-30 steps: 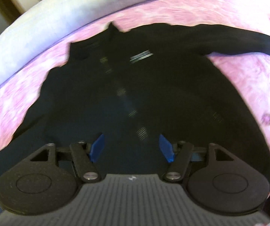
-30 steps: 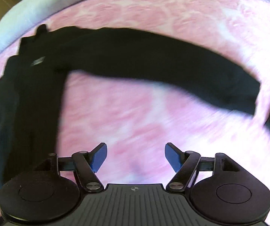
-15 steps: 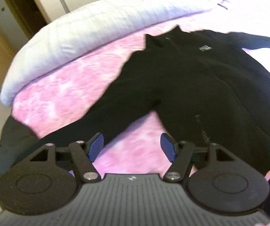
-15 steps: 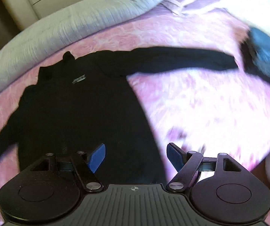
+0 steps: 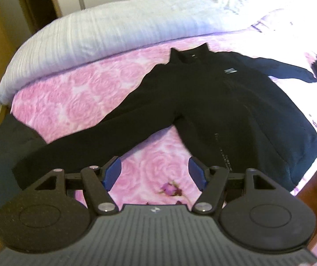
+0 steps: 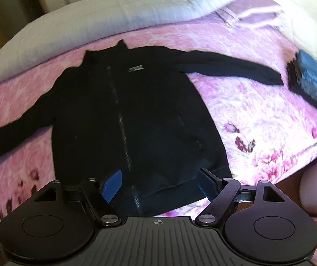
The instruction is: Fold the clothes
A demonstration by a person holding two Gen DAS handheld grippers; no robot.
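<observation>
Both tools are wide open and hold nothing. At the bottom of the left wrist view the left tool hangs over the pink bed cover; the right tool sits above the hem of the black jacket, spread flat mid-frame, zip up. A good first fold likely pinches a sleeve near its cuff and carries it across the chest. Beyond lies the white duvet.

Matt black cloth jacket lies on a pink, rose-textured quilted bedspread.
</observation>
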